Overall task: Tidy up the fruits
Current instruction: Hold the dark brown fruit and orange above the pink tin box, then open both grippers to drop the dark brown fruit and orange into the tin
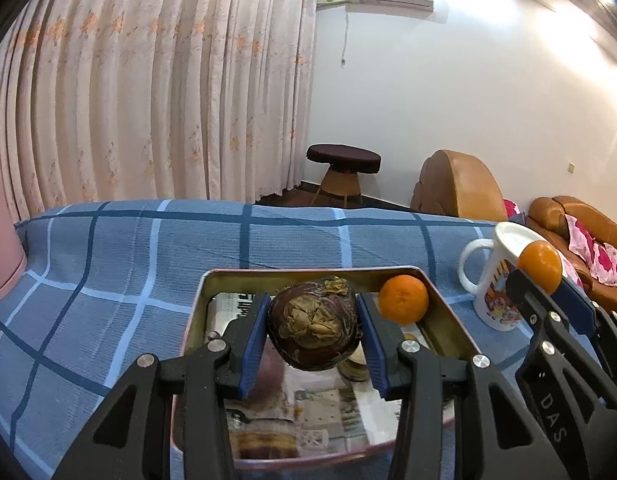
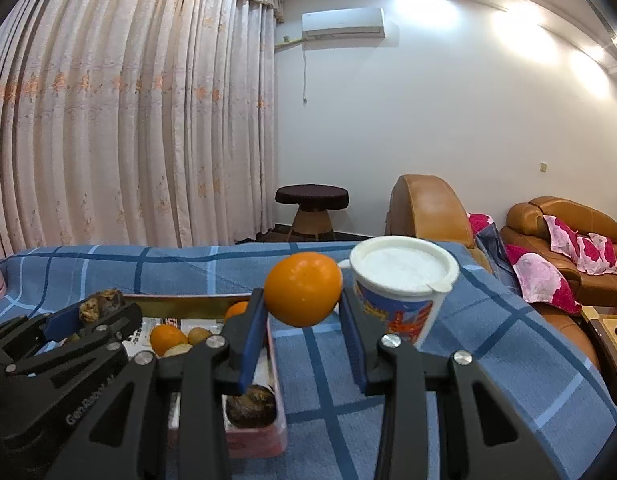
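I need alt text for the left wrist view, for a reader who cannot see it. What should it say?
The left gripper holds a dark brown, husk-topped round fruit over a rectangular metal tray that stands on a blue checked cloth. A small orange lies in the tray's far right corner. At right, the right gripper holds another orange before a white printed mug.

this was a home living room: long floral curtains [image 2: 128, 120], a wall air conditioner [image 2: 343, 23], tan leather sofas [image 2: 564, 236] with pink cushions, a small round stool [image 2: 311, 208], and a blue checked tablecloth [image 1: 108, 280].
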The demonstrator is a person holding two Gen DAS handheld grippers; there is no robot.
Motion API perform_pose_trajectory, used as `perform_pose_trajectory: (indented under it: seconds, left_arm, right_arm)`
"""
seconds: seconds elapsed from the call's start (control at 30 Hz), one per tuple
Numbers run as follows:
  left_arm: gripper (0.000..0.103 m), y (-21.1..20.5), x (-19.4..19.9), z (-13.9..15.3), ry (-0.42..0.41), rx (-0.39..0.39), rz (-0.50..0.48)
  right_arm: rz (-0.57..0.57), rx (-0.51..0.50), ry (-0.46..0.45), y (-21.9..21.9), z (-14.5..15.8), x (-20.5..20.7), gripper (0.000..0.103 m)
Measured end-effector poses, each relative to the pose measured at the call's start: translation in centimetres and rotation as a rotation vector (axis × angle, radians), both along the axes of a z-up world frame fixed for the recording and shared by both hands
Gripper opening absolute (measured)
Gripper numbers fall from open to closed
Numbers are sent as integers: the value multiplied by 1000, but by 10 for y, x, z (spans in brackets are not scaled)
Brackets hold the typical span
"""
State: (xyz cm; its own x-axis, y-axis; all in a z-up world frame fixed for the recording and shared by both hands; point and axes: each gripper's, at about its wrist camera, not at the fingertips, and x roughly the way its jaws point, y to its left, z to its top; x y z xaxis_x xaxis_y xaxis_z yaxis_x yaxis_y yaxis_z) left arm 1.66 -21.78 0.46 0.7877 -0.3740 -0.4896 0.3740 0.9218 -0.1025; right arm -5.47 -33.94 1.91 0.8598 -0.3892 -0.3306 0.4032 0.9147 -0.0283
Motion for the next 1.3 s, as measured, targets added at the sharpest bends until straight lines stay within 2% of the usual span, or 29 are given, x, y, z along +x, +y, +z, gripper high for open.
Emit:
perform_pose_trajectory:
  seconds: [0.43, 0.93, 1.3]
  left_arm:
    - [46, 18, 20, 0, 30, 16, 57]
    - [46, 11, 22, -7, 46, 61, 23]
    - [46, 7, 23, -12, 37, 96, 40]
  right_arm:
    - [73, 32, 29, 7, 0, 33, 40]
    - [138, 28, 98, 15, -10, 46, 40]
    - [167, 59, 141, 12, -14, 57, 40]
